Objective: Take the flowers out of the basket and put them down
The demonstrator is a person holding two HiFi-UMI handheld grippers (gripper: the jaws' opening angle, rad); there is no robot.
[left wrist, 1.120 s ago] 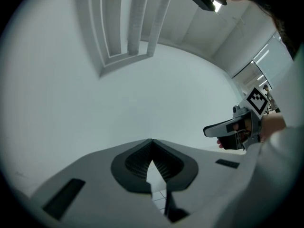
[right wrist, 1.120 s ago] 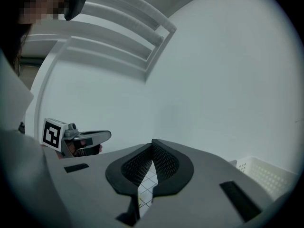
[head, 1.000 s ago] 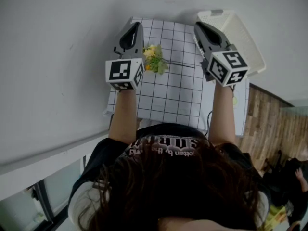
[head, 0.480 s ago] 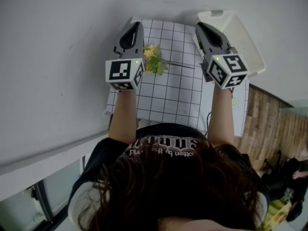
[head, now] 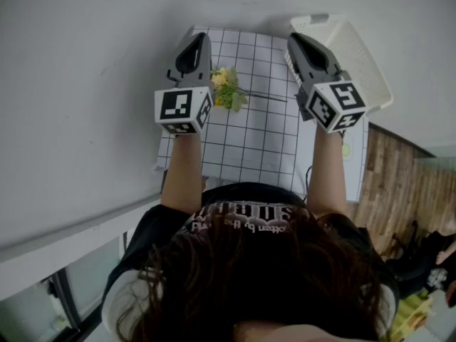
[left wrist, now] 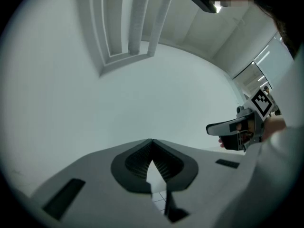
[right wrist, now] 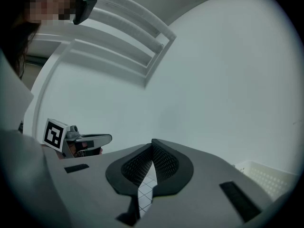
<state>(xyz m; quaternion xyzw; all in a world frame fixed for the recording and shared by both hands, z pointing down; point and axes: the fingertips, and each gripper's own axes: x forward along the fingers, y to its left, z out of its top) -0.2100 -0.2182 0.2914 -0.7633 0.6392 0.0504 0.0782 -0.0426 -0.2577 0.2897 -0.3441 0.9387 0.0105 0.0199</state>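
On gridded mat (head: 249, 144): one flower sprig (head: 228, 90), lying flat just beside left gripper (head: 201, 38). One white basket (head: 360, 52) at far right, behind right gripper (head: 293, 40). Two grippers, both with jaws closed together.

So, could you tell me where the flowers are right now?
In the head view, the flowers lie on the gridded mat beside the left gripper, well left of the white basket.

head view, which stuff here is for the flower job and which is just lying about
Job: flowers, basket, left tool, right tool, both shut and empty.
Lying about: grid mat under the flowers, wood floor.
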